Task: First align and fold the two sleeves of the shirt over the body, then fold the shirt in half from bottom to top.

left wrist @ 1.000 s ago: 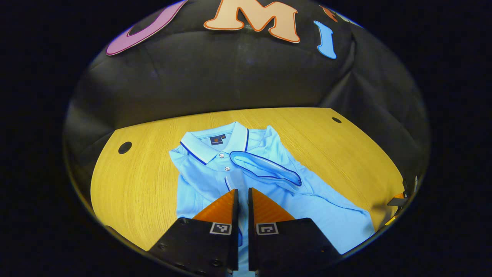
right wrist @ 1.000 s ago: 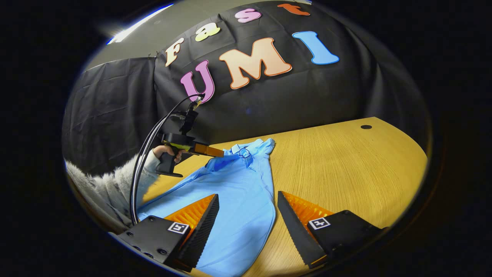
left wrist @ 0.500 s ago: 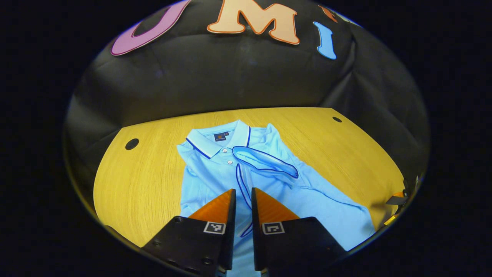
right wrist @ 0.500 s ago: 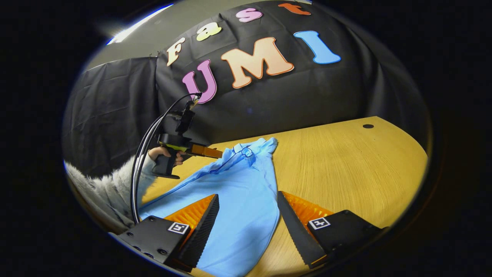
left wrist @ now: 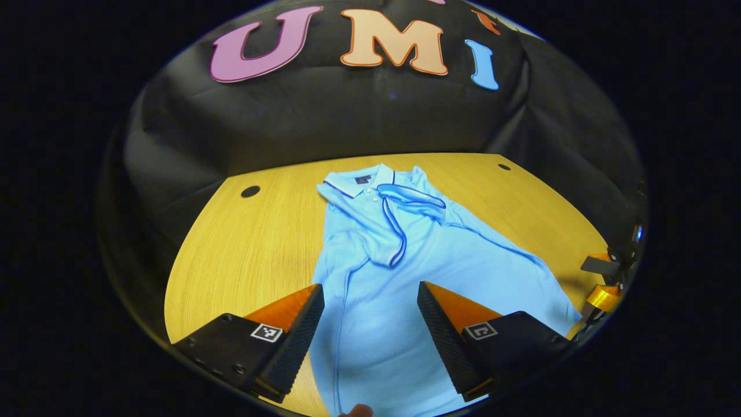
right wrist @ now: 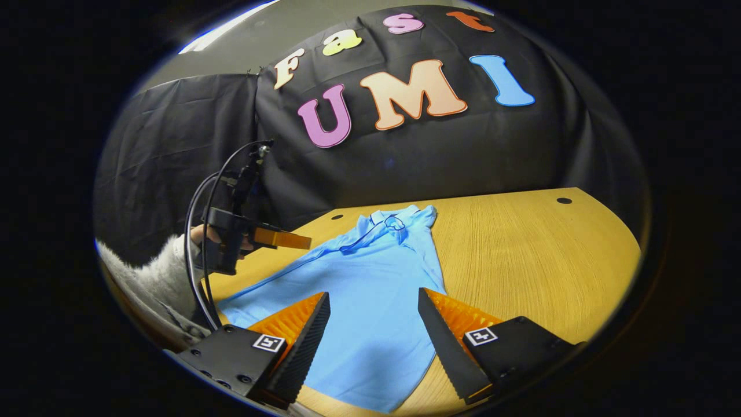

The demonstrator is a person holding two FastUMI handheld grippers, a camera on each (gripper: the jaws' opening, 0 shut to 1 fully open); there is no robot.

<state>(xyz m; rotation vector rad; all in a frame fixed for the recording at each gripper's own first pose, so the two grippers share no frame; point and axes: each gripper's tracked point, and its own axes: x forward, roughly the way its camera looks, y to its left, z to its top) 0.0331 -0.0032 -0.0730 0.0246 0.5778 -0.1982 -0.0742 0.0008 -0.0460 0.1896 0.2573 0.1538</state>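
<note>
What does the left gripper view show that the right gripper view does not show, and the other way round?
The left gripper view looks down the shirt from above: both sleeves lie folded over the body, their dark-trimmed cuffs near the collar and buttons. The left gripper hangs open above the lower body.

The right gripper view looks from the side and low: a hand in a pale fuzzy sleeve holds the left gripper off the cloth, cables looping up. The right gripper is open above the hem.

Both share the shirt flat on the wooden table.
</note>
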